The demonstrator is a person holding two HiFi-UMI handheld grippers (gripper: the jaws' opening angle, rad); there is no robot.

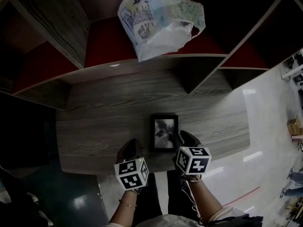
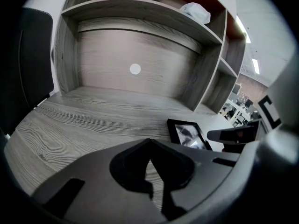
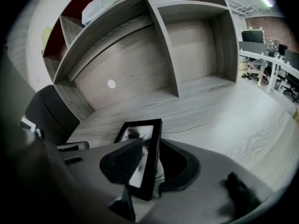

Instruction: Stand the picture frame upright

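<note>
Black frame (image 1: pixel 164 132) clamped by right gripper (image 3: pixel 150 146) | left gripper (image 2: pixel 149 154) jaws together | bag (image 1: pixel 158 20) (shelved)

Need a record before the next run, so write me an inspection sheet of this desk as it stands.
Surface: grey wood-grain desk; only the frame lies on it.
Job's things: picture frame lying face up near the front edge, not yet upright.
Clutter: white plastic bag on an upper shelf.
Grippers: left gripper has its jaws together and empty, left of the frame; right gripper jaws appear clamped on the frame's right edge.
Cables: thin cable along the right forearm.
Surroundings: shelf unit behind the desk, dark chair at left, glossy floor, office desks beyond.
</note>
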